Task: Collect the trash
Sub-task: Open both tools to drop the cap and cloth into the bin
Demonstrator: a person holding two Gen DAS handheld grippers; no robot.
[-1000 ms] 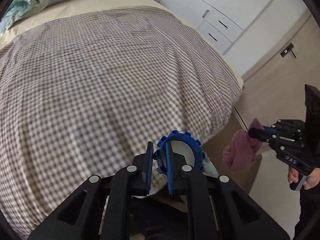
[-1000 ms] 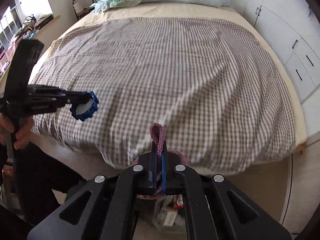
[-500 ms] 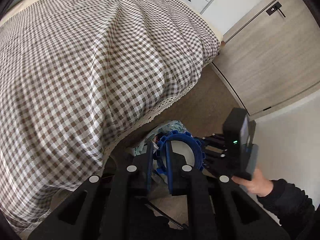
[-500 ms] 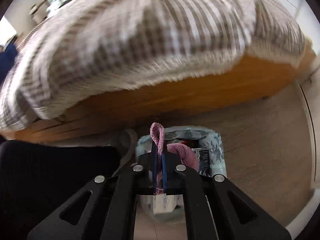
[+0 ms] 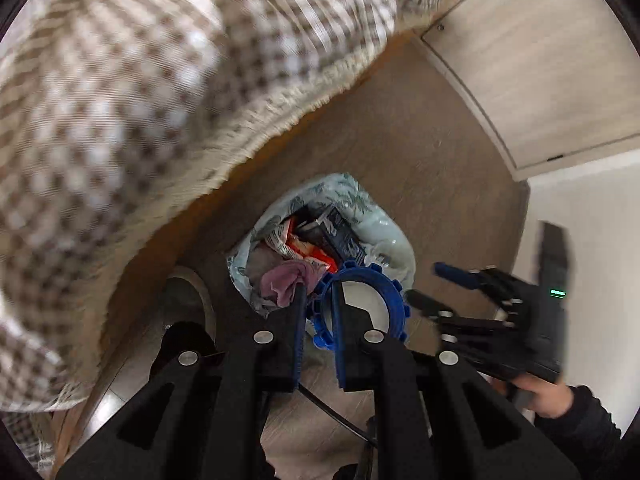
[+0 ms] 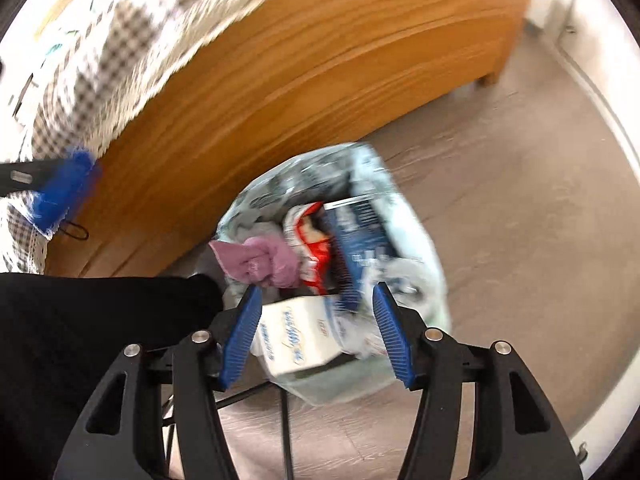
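A bedroom in a home. A bed point(image 6: 280, 80) with a warm orange wooden frame fills the upper part of both views, and a brown-and-white checked cover point(image 5: 140, 100) with a fringed hem hangs over its side. Beside the bed lies a brown wood-look floor point(image 5: 420, 140). Just off the bed's corner stands a pale wooden door point(image 5: 540, 60), with a white wall point(image 5: 580, 220) next to it. On the floor near the bed's side sits a leaf-printed bag point(image 5: 376, 232) stuffed with household packaging and a pink cloth point(image 6: 260, 260).
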